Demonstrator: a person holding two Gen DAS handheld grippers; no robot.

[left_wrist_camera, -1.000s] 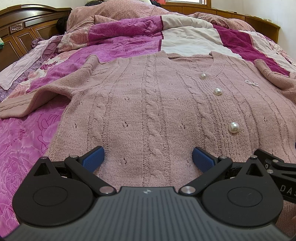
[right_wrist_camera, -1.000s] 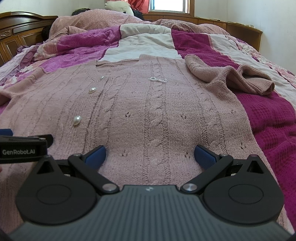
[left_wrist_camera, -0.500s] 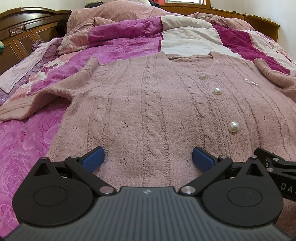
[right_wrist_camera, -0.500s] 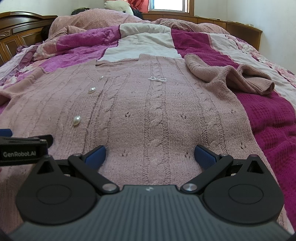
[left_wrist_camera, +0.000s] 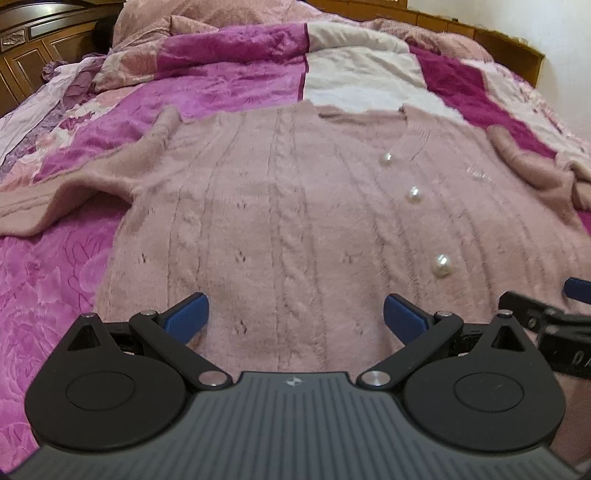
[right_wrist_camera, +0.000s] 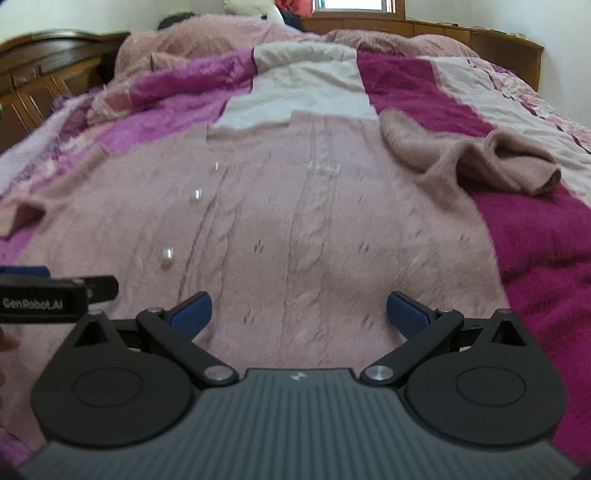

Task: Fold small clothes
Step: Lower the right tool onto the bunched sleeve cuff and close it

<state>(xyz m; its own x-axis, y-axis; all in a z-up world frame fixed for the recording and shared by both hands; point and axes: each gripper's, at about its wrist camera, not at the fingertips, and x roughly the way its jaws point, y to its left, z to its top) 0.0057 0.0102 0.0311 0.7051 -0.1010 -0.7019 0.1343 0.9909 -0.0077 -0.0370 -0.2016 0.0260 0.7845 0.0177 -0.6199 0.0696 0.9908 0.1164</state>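
Note:
A dusty pink cable-knit cardigan with pearl buttons lies flat, front up, on the bed; it also shows in the right wrist view. Its left sleeve trails off to the left. Its right sleeve lies bunched on the bedspread at the right. My left gripper is open and empty over the hem's left half. My right gripper is open and empty over the hem's right half. Each gripper's side shows at the edge of the other's view.
The bed carries a magenta, pink and cream patchwork quilt. A rumpled pink blanket is piled at the far end. A dark wooden headboard stands at the left and a wooden rail at the back right.
Both grippers have risen and tipped a little over the hem, and the views are now motion-blurred. The cardigan has not moved and both jaws stay open.

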